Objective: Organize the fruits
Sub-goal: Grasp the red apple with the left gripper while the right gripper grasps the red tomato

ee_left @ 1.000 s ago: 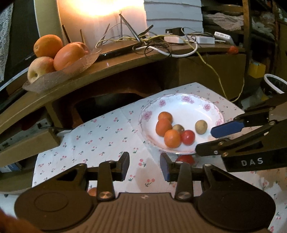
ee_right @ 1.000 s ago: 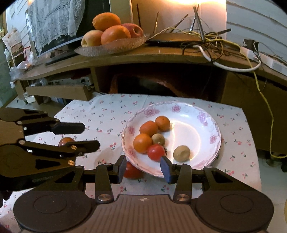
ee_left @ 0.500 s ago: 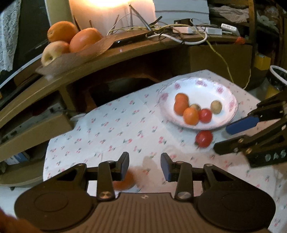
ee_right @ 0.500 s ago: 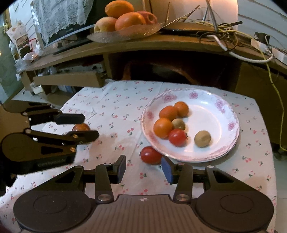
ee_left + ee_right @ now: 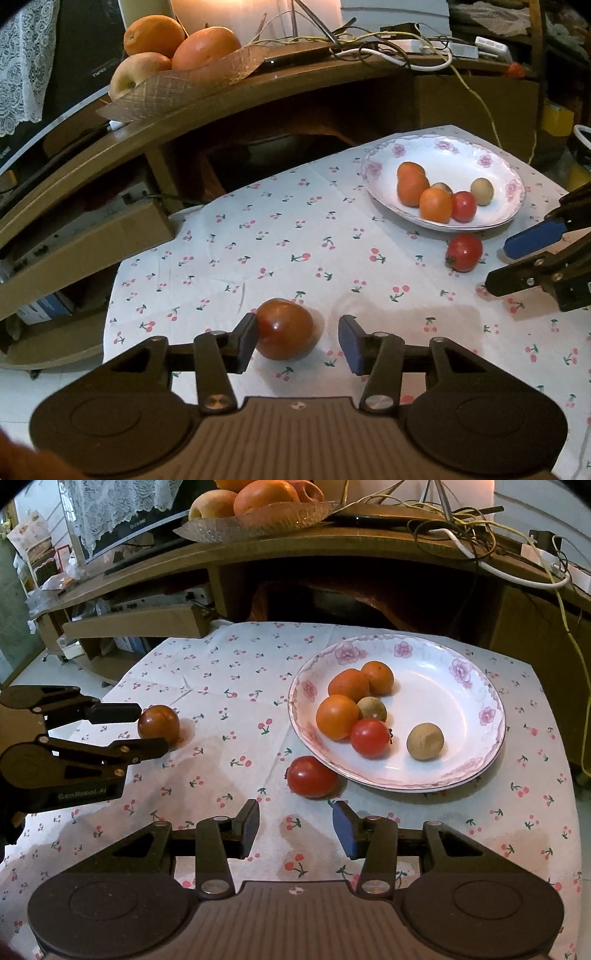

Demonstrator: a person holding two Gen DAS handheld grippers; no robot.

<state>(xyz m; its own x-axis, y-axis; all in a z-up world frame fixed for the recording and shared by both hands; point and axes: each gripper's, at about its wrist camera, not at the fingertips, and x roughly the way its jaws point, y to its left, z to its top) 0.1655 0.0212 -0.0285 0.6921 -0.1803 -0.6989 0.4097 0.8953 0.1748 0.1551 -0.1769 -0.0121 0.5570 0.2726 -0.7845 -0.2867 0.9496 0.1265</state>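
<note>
A dark red tomato lies on the cherry-print cloth between the jaws of my left gripper. The jaws are opening; the left pad is at the tomato's side and the right pad stands clear of it. A brighter red tomato rests against the near rim of the flowered white plate, just ahead of my right gripper. Its jaws are opening too, with nothing between them. The plate holds three orange fruits, one red tomato and two small brown fruits. The right wrist view shows the left gripper around the dark tomato.
A glass dish with oranges and an apple sits on the wooden shelf behind the table, beside tangled cables. A cardboard box juts out at the left. The cloth's front and left edges drop to the floor.
My left gripper swung left and sank from the plate side to the dark tomato, and its jaws widened around it. My right gripper dipped toward the red tomato, its jaws slightly wider.
</note>
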